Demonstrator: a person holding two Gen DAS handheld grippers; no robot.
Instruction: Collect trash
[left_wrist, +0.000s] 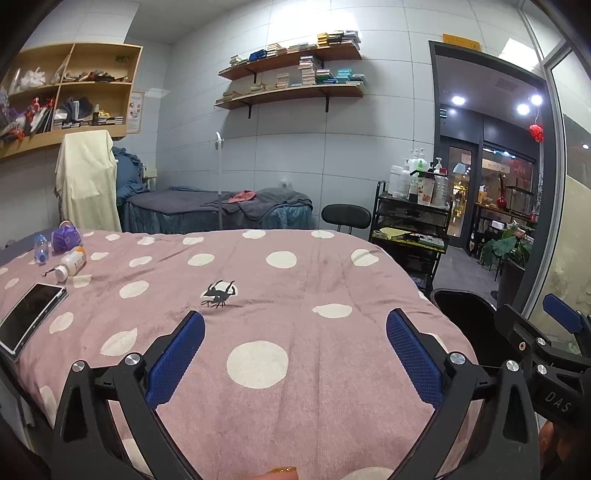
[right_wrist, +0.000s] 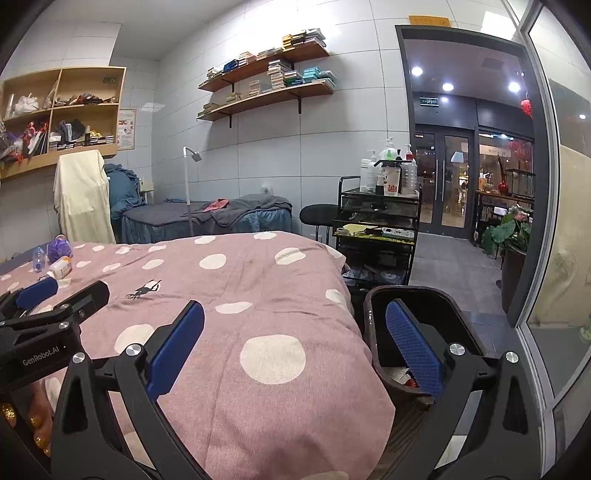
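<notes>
Both grippers are held spread wide and empty above a bed covered by a pink blanket (left_wrist: 295, 280) with white dots. The left gripper (left_wrist: 295, 354) is poised over the blanket's middle, where broad bare cloth lies ahead of its blue pads. The right gripper (right_wrist: 295, 350) straddles the bed's right edge: one finger is seen over the blanket, the other over a dark trash bin (right_wrist: 373, 332) standing on the floor just beside that edge, with some scraps visible in its bottom.

The loose items are gathered at the far left of the bed, well apart from both grippers: a white bottle (left_wrist: 74, 263) lying on its side, a small clear bottle (left_wrist: 40, 249) and a crumpled purple wrapper (left_wrist: 65, 238). A phone (left_wrist: 31, 315) rests near the left edge. A black printed figure (left_wrist: 218, 293) is seen on the cloth ahead of the left gripper.

Beyond the bed's right corner a black cart (right_wrist: 376, 221) stands, with open floor toward the doorway.
</notes>
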